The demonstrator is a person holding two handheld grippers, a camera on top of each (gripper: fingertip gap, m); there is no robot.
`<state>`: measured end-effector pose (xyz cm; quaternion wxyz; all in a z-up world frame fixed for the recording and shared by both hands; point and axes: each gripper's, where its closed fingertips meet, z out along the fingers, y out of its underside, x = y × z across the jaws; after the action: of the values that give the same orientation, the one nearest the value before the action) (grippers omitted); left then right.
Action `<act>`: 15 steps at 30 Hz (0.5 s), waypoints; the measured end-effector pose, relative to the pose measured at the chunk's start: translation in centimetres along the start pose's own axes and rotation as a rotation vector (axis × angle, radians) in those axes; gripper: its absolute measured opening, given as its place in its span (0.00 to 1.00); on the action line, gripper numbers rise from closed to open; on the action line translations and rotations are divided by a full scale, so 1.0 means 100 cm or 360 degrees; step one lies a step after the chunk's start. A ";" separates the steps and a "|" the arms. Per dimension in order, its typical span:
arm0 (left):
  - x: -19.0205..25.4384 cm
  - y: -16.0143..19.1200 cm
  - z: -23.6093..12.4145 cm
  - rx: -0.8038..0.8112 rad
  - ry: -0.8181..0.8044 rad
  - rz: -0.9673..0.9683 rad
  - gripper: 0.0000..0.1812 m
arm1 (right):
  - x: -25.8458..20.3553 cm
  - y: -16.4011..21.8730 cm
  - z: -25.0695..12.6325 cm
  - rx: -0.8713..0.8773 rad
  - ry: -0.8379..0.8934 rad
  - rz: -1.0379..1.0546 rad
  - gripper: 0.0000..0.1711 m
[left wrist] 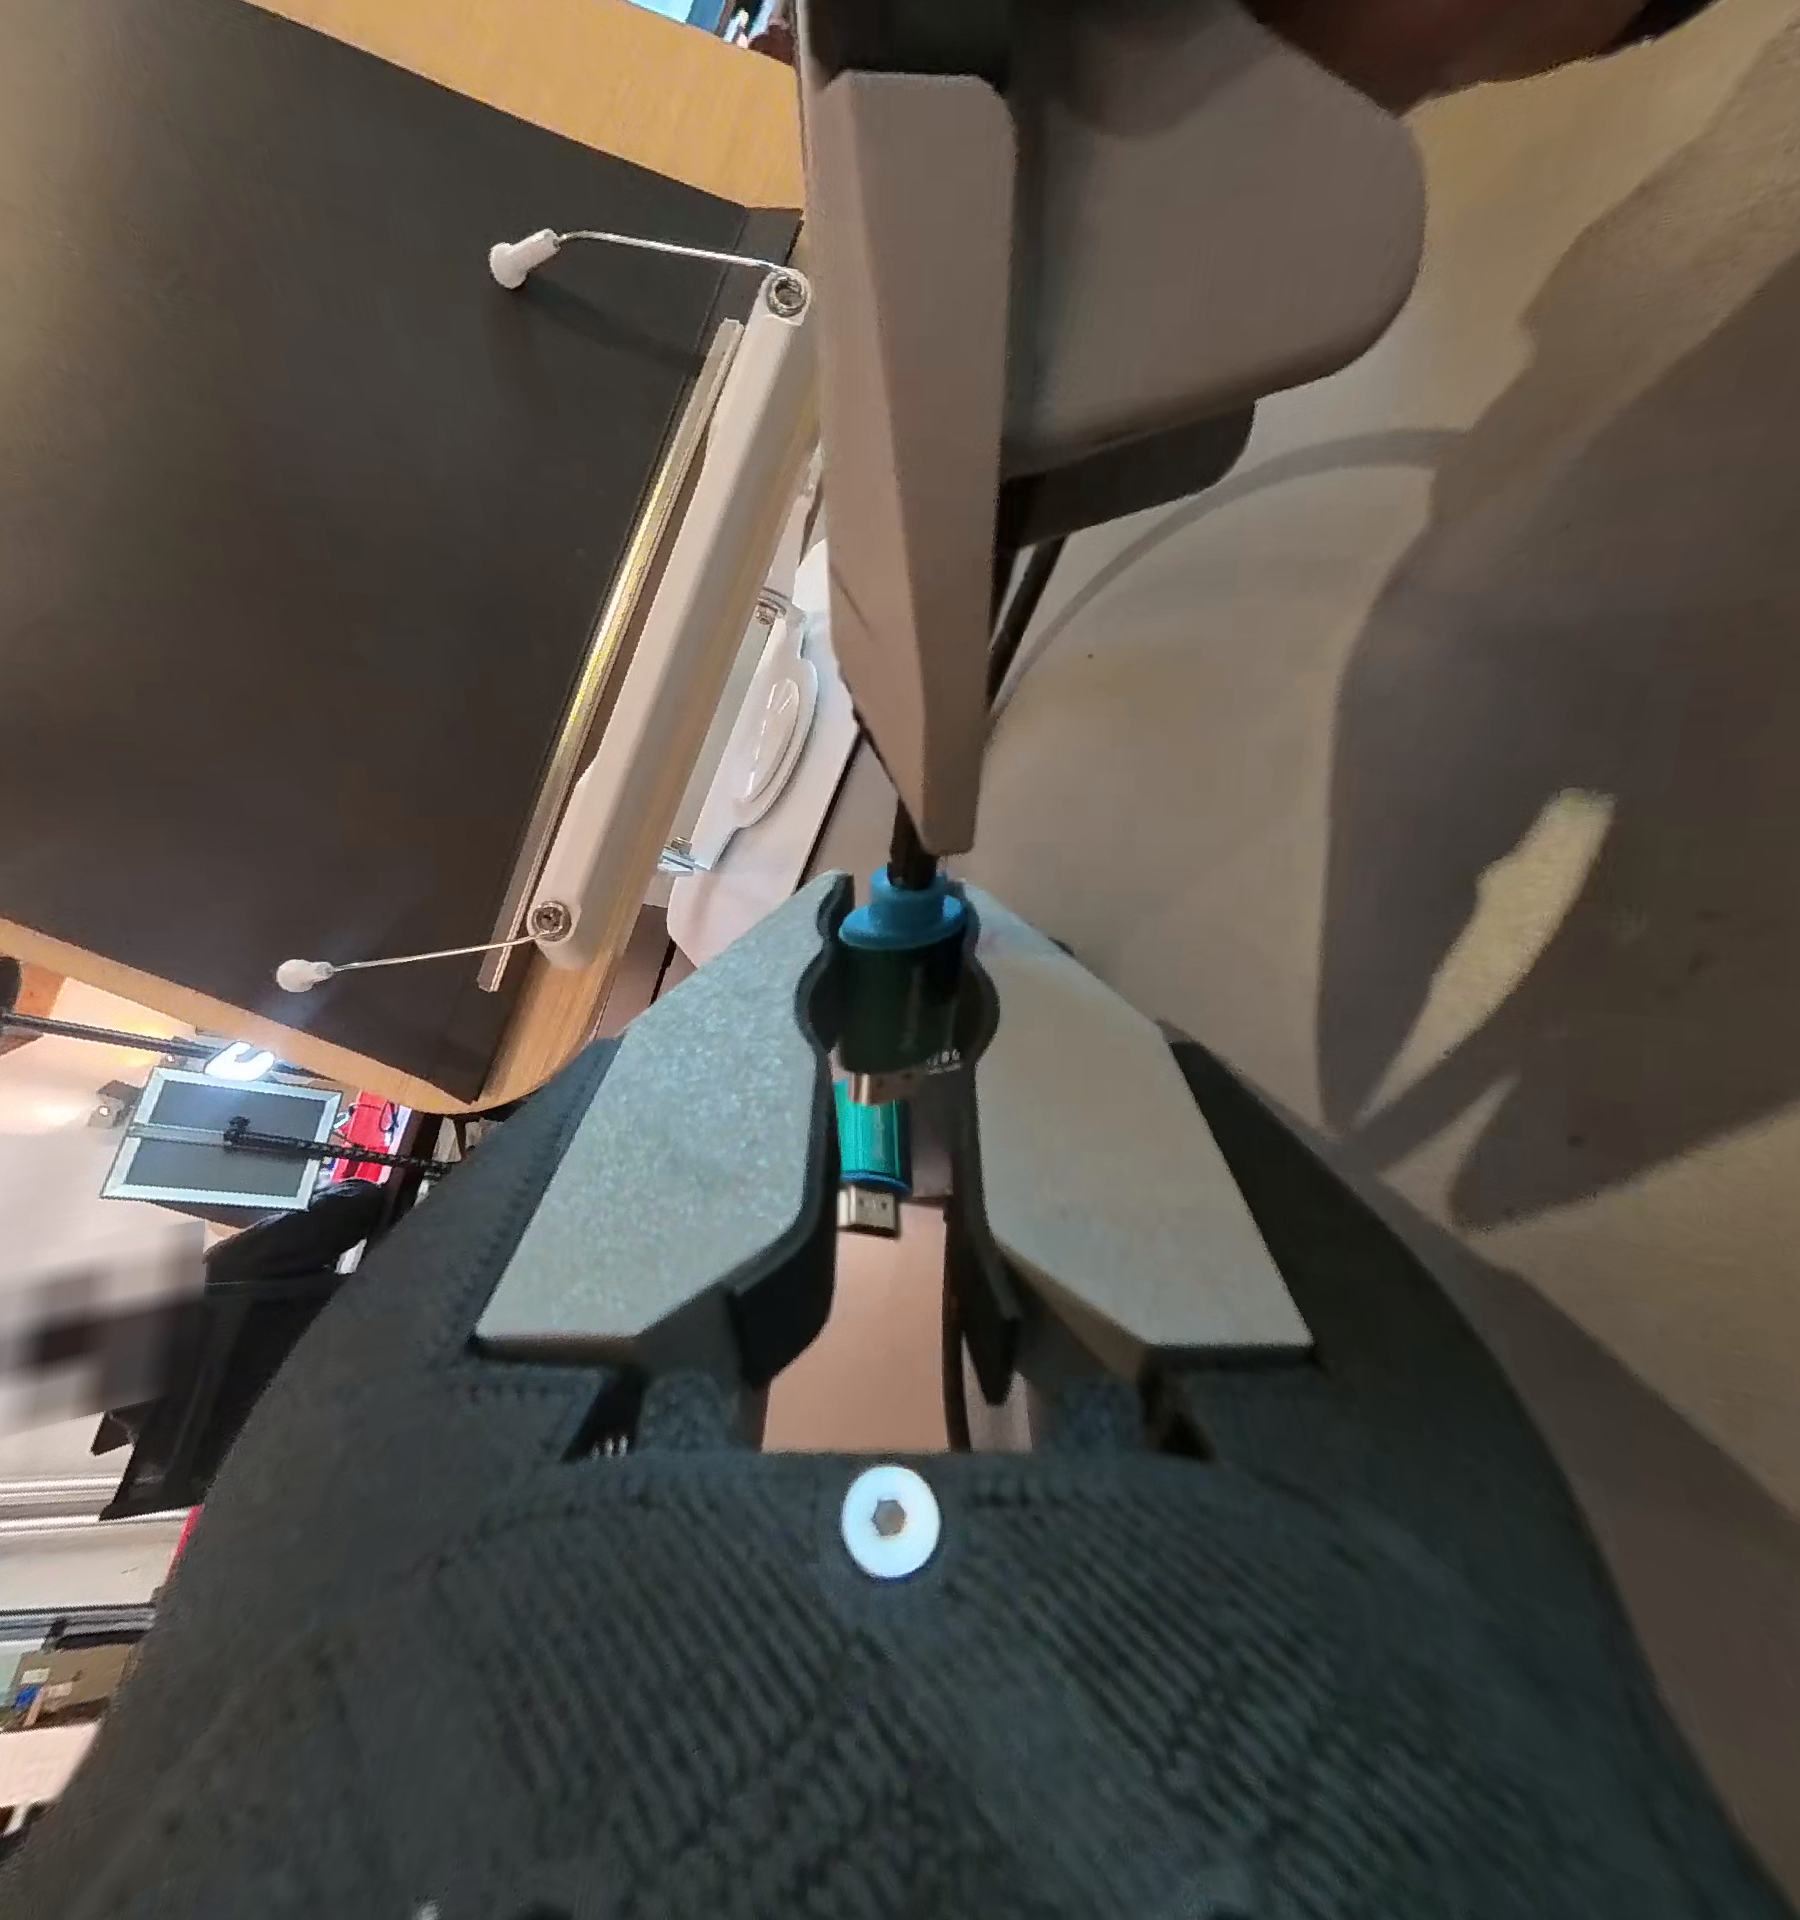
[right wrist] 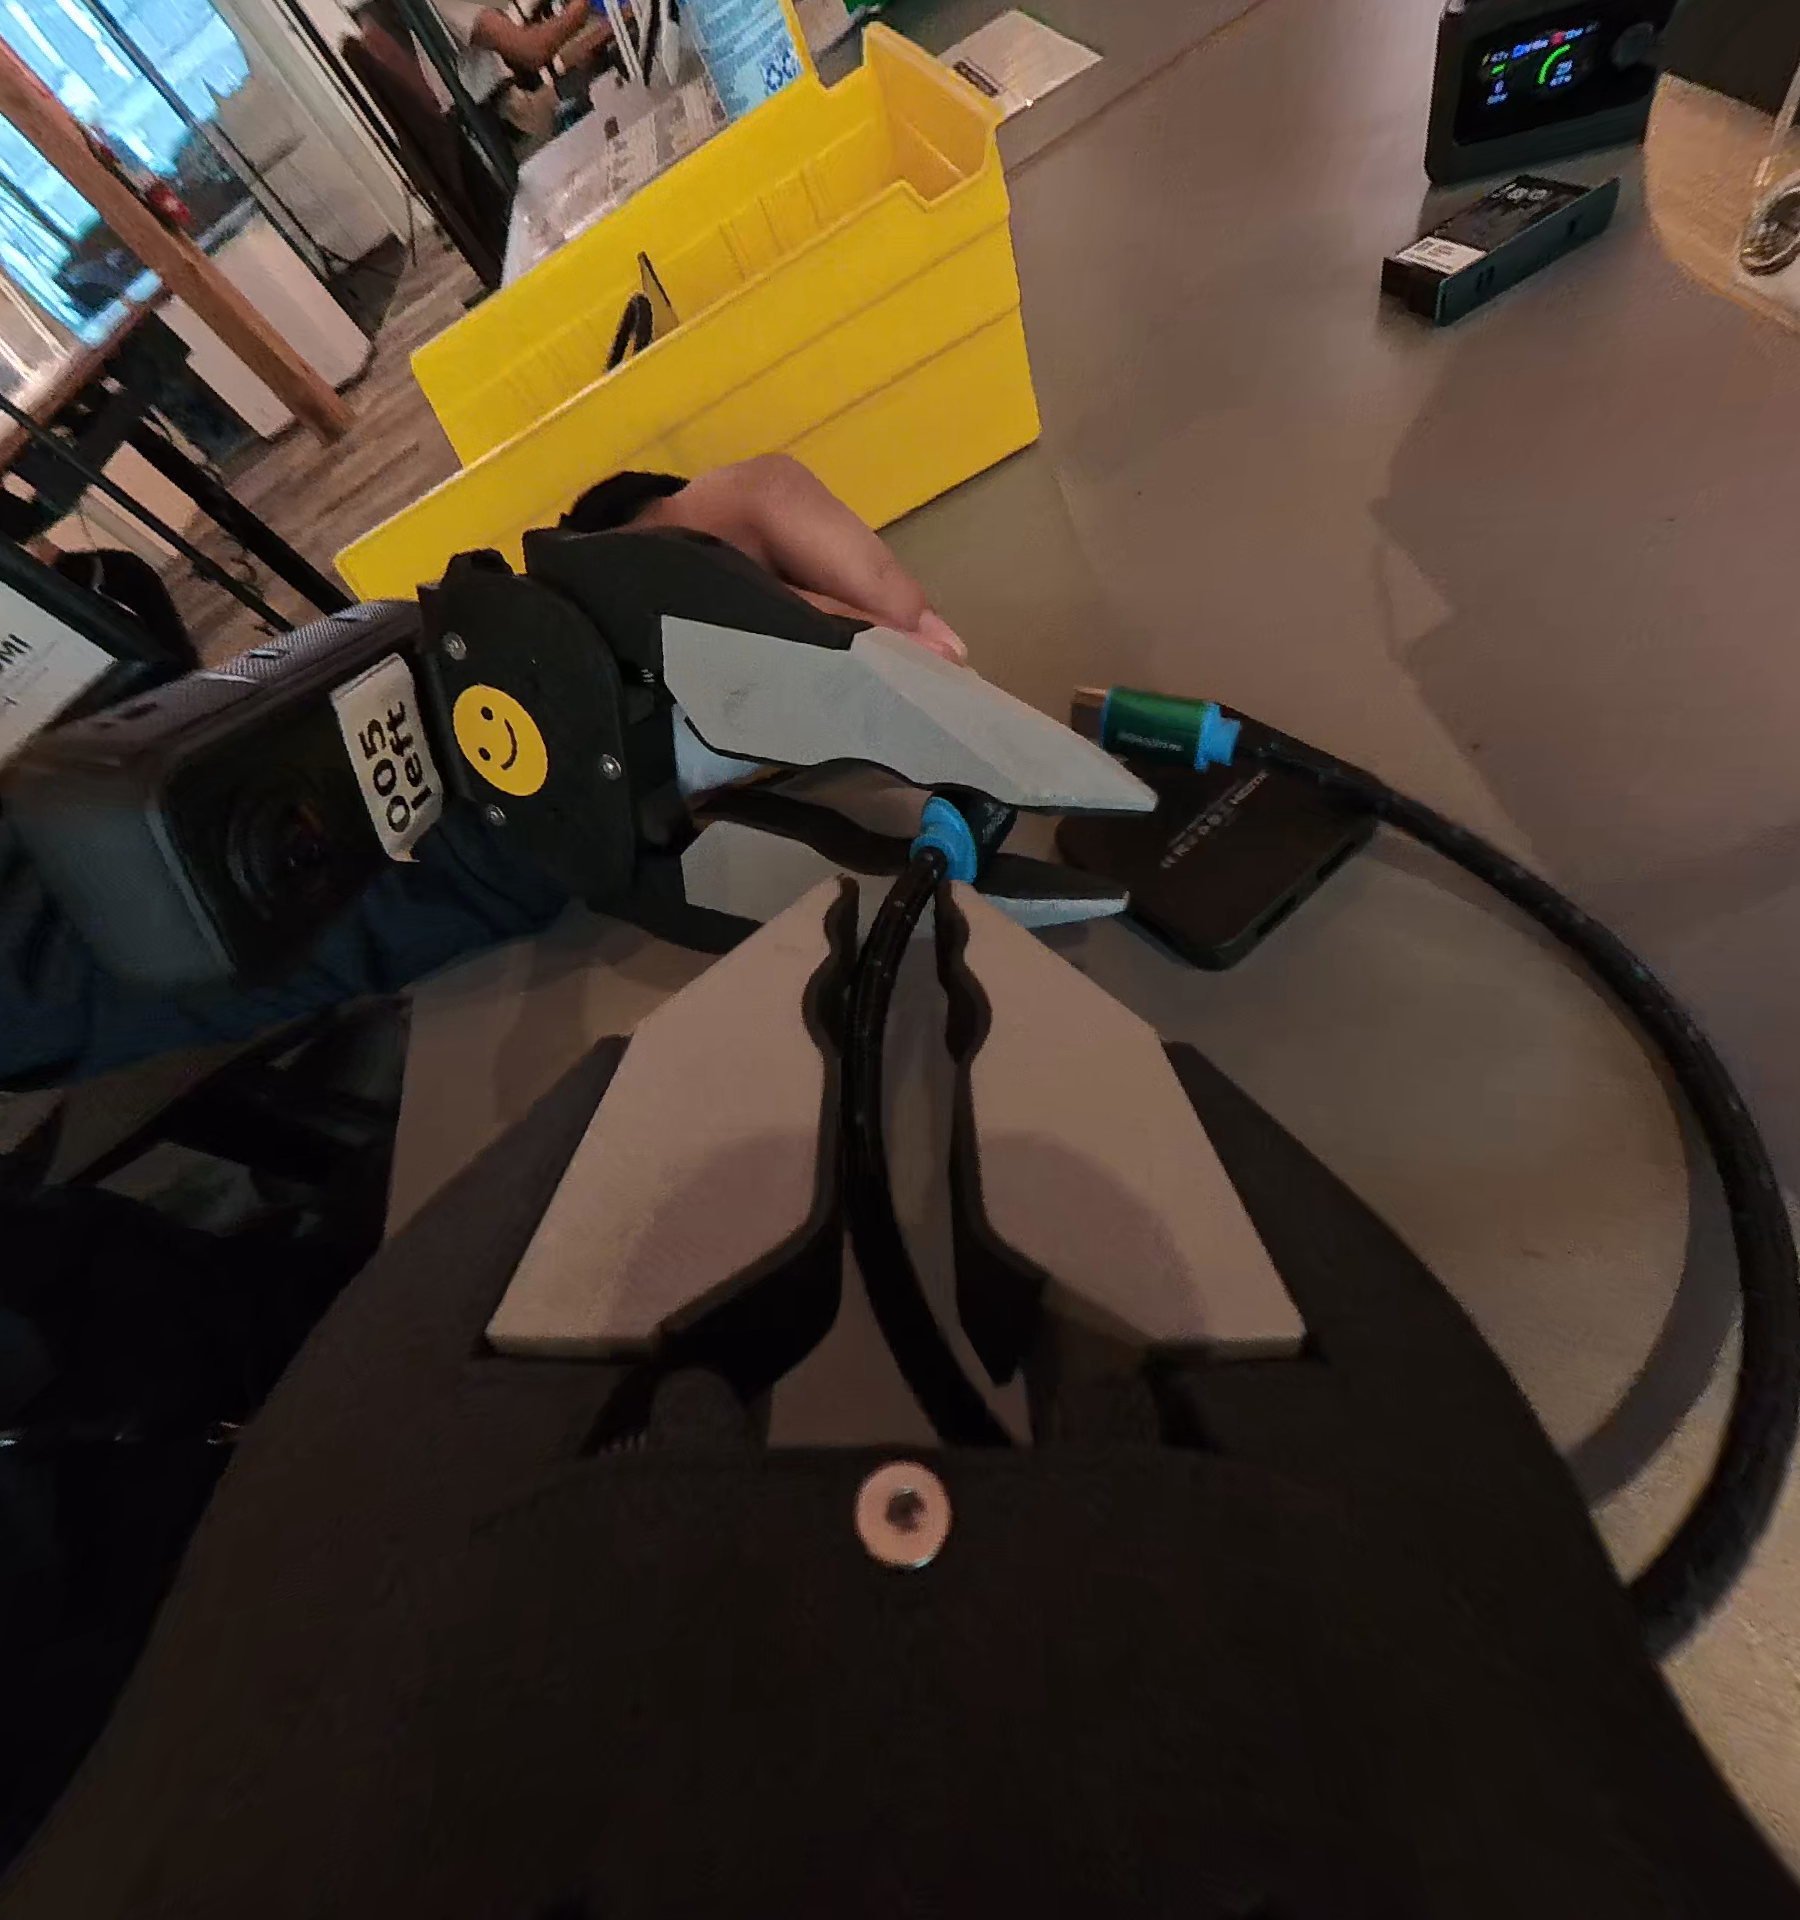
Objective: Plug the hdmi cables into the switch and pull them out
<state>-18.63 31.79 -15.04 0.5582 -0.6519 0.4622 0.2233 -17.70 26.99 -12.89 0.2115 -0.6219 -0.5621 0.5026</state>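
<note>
A: What is held by the left gripper (left wrist: 901, 987)?

B: A green plug (left wrist: 901, 997) is pinched between its fingers, just beside the black switch (right wrist: 1213, 862) on the worktop (right wrist: 1395, 499).

A: And the right gripper (right wrist: 891, 925)?

B: Its fingers are pressed onto the black cable (right wrist: 875, 997) just behind that plug's blue collar. A second green plug (right wrist: 1156, 727) is seen lying loose over the switch. A yellow bin (right wrist: 730, 343) is seen beyond the switch.

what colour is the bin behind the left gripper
Yellow bin, clearest in the right wrist view.
</note>
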 end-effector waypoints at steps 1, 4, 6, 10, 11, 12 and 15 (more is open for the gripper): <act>0.000 0.000 0.000 0.0002 -0.0002 -0.0014 0.08 | -0.001 -0.001 0.001 0.0012 -0.0022 0.0033 0.08; 0.000 0.002 0.000 -0.0018 0.0001 -0.0016 0.09 | -0.002 -0.001 0.003 0.0015 -0.0030 0.0066 0.09; -0.001 0.003 0.000 -0.0032 -0.0010 -0.0007 0.08 | -0.001 -0.001 0.004 0.0012 0.0005 0.0024 0.08; -0.001 0.007 0.001 -0.0056 0.0005 -0.0040 0.08 | 0.002 -0.001 0.008 -0.0008 0.0111 -0.0087 0.08; -0.001 0.007 0.001 -0.0059 0.0006 -0.0046 0.08 | 0.004 -0.002 0.008 -0.0013 0.0159 -0.0143 0.08; 0.000 0.007 0.002 -0.0053 0.0009 -0.0056 0.08 | 0.005 -0.003 0.007 -0.0012 0.0217 -0.0208 0.07; 0.000 0.004 0.002 -0.0037 0.0008 -0.0069 0.08 | 0.006 -0.005 0.007 -0.0040 0.0343 -0.0376 0.06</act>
<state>-18.94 31.97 -15.32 0.5541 -0.6688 0.4466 0.2148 -18.62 27.50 -13.02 0.3204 -0.6044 -0.6117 0.3974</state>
